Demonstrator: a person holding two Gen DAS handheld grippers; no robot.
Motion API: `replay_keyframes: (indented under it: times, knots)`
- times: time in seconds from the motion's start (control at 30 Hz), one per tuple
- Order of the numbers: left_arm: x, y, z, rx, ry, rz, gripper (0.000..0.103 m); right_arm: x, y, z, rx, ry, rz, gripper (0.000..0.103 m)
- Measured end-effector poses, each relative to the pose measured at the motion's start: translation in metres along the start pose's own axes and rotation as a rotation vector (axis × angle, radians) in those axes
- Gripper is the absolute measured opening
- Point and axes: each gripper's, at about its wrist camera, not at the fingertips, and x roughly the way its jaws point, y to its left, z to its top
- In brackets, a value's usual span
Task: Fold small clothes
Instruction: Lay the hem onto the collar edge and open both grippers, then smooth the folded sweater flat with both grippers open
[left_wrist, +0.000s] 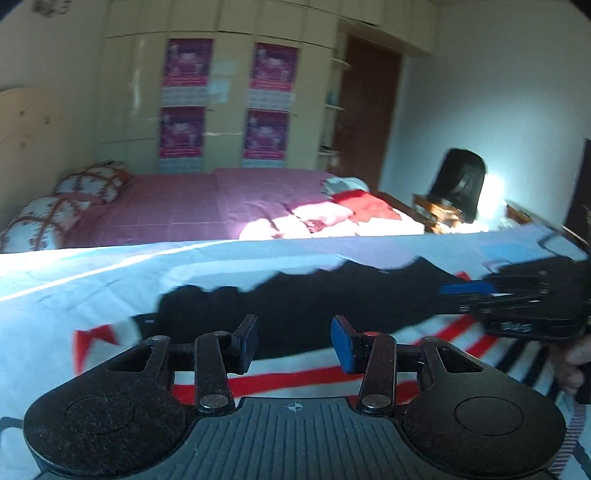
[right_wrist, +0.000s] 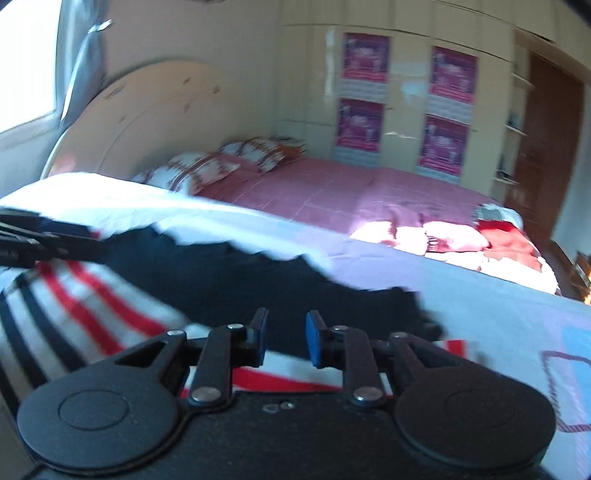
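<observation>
Nearest the lens in the left wrist view, the left claw stands with its blue-padded fingers parted to a moderate gap and nothing between them; the right wrist view shows the right claw narrower, likewise empty. Just beyond both lies the task's thing, a small dark, nearly black cloth garment, stretched in a long rumpled band across a white cover with red and dark stripes spread over the work surface; whether that surface is a tabletop or a bed cannot be told. In the left view the right claw appears side-on at the garment's right end, seemingly just clear of it. Since neither claw holds the cloth, the fold may spring back or lie uneven, its far edge being ragged. A re-grasp could also pinch the striped cover with the garment and drag both. Motion blur suggests quick hands, which could snag an edge. Farther off stands a pink-covered bed with patterned pillows, unrelated clothes heaped at its foot.
</observation>
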Motion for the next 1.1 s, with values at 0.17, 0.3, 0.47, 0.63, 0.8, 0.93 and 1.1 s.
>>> replay_keyframes:
  times: [0.17, 0.3, 0.47, 0.63, 0.8, 0.93, 1.1]
  knots:
    - [0.039, -0.022, 0.002, 0.013, 0.095, 0.005, 0.044, 0.025, 0.022, 0.008, -0.016, 0.052, 0.019, 0.023]
    - [0.036, 0.008, -0.007, -0.053, 0.097, 0.060, 0.044, 0.025, 0.017, -0.005, -0.091, 0.089, 0.003, 0.029]
    - [0.012, 0.082, -0.030, -0.153, 0.078, 0.119, 0.022, 0.006, -0.051, -0.026, 0.020, 0.100, -0.250, 0.036]
    - [0.011, 0.067, -0.022, -0.023, 0.126, 0.154, 0.023, -0.004, -0.052, -0.030, 0.007, 0.104, -0.249, 0.037]
    - [-0.021, 0.025, -0.012, -0.008, 0.012, 0.181, 0.077, -0.034, -0.020, -0.013, 0.087, -0.001, -0.141, 0.037]
    - [-0.021, -0.015, -0.008, 0.013, 0.022, 0.142, 0.077, -0.038, 0.030, -0.016, -0.004, -0.001, -0.020, 0.036]
    - [-0.011, -0.038, -0.023, -0.001, 0.108, 0.128, 0.077, -0.033, 0.056, -0.022, -0.052, 0.023, 0.021, 0.028]
